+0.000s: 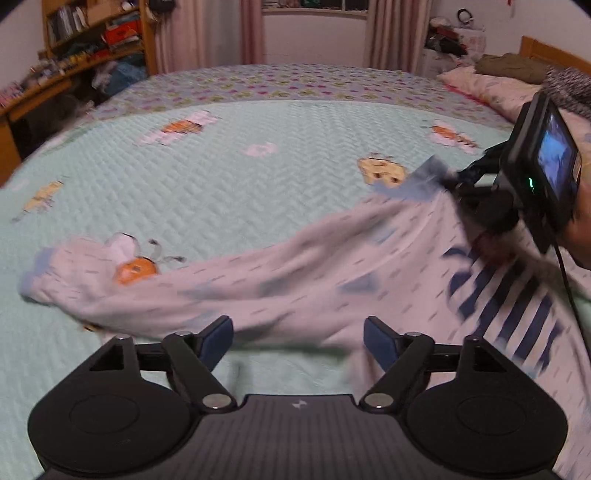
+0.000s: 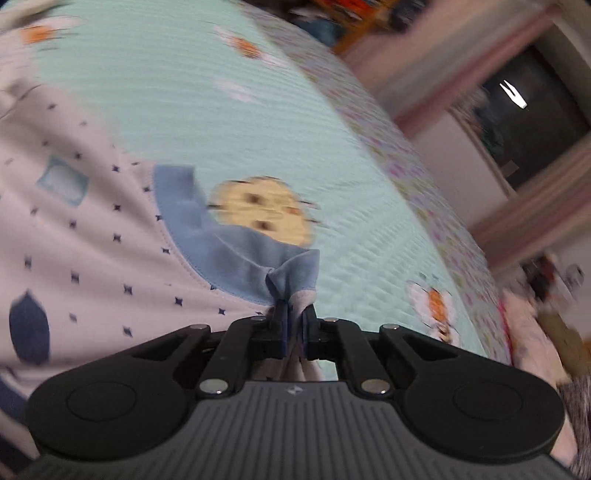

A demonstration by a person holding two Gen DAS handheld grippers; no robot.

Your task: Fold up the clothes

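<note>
Two grippers at work over a bed with a mint quilted bedspread (image 1: 229,192). Left gripper (image 1: 297,341): jaws spread wide, nothing pinched; the white garment (image 1: 280,280) lies just past its fingertips, one fold running near the right-hand finger (image 1: 378,341), contact unclear. Right gripper (image 2: 293,325): clenched on the garment's pale blue collar (image 2: 236,254), cloth bunched between the pads and lifted off the bed. Garment stretches across the bedspread from that grip toward a long sleeve (image 1: 66,273) lying flat on the left; navy-striped part (image 1: 517,306) sags below the right gripper. Motion blur on the cloth. Surroundings: pink pillow (image 1: 480,88) at the far right corner, cluttered wooden shelves (image 1: 92,40) beyond the far left edge, pinkish curtains (image 1: 391,33) behind. Bedspread ahead lies open.
</note>
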